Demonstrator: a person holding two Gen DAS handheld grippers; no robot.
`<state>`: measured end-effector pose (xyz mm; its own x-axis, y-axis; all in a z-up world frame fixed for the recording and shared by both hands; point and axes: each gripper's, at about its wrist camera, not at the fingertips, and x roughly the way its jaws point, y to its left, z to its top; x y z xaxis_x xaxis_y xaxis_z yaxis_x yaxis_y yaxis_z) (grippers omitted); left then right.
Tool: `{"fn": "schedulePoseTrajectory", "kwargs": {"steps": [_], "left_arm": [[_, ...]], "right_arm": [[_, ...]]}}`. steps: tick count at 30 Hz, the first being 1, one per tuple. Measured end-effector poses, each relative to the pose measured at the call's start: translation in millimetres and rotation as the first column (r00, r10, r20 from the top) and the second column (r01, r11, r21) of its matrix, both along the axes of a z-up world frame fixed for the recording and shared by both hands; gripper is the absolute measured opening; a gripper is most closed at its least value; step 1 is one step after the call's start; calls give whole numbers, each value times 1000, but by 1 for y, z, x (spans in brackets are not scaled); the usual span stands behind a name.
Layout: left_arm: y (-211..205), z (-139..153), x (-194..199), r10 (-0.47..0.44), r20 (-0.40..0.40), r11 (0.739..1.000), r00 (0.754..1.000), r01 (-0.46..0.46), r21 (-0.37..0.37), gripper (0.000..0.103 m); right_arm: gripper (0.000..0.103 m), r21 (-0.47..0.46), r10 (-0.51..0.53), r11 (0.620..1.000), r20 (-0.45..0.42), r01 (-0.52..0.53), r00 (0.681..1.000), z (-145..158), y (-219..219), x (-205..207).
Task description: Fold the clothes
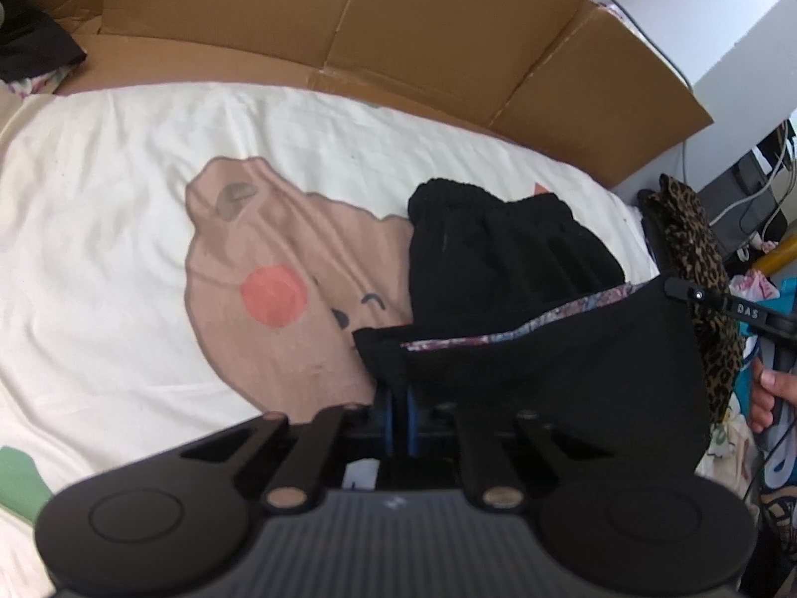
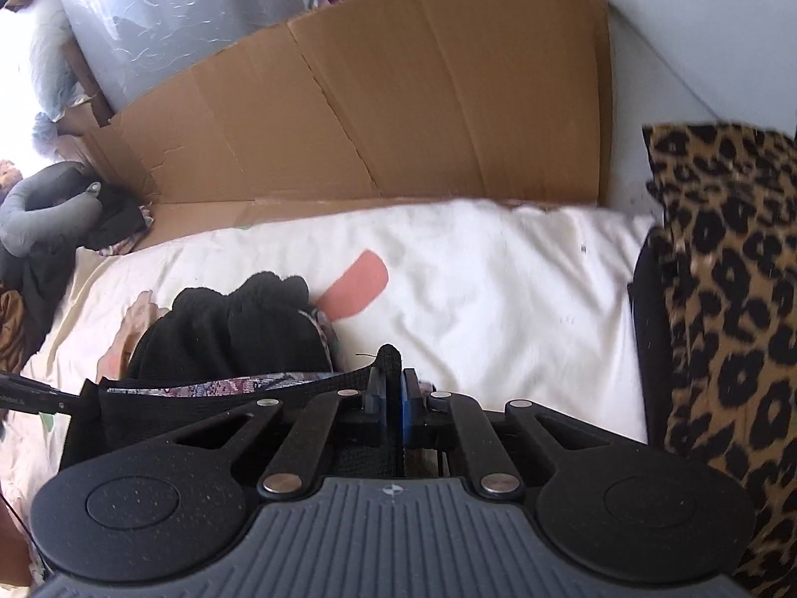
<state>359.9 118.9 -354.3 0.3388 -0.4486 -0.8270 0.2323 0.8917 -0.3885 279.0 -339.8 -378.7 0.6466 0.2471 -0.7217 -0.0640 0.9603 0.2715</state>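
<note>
A black garment point(image 1: 518, 269) with a patterned lining lies partly bunched on the cream bedsheet point(image 1: 99, 209) and partly lifted. My left gripper point(image 1: 397, 398) is shut on one corner of its black edge. The edge stretches taut to the right, where the other gripper point(image 1: 717, 306) holds the far corner. In the right wrist view my right gripper point(image 2: 393, 378) is shut on the black garment's point(image 2: 229, 334) edge, the patterned lining point(image 2: 224, 382) showing along the stretched hem. The bunched part rests on the sheet point(image 2: 498, 289) behind.
Flattened cardboard point(image 1: 398, 20) stands along the back of the bed. A leopard-print cloth point(image 2: 727, 289) hangs at the right edge. Dark clothes and a grey pillow point(image 2: 45, 219) pile at the far left. A hand point(image 1: 769, 393) grips the right tool, with cables and clutter beyond.
</note>
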Motion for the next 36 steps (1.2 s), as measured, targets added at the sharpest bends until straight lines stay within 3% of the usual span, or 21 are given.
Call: {"fn": "schedulePoseTrajectory", "kwargs": {"steps": [9, 14, 23, 27, 33, 36], "left_arm": [[-2, -11, 4, 2, -9, 1000, 1000, -2, 23, 6], [-6, -13, 7, -13, 3, 998, 1000, 12, 53, 13], [-14, 10, -3, -103, 119, 988, 987, 88, 124, 6], [-14, 17, -3, -95, 162, 990, 982, 76, 122, 6], [-20, 10, 4, -103, 120, 985, 987, 85, 150, 9], [-19, 9, 2, -102, 115, 986, 988, 84, 146, 15]], "right_arm": [[4, -13, -15, 1000, -45, 15, 999, -21, -1, 16], [4, -32, 9, 999, -61, -11, 998, -38, 6, 18], [4, -57, -10, 998, -13, 9, 1000, -25, 2, 9], [4, -55, -33, 998, 6, 33, 999, -20, -2, 7], [4, -52, -47, 998, 3, 47, 999, -21, -3, 8], [4, -49, -50, 998, -2, 50, 999, -23, -2, 8]]}}
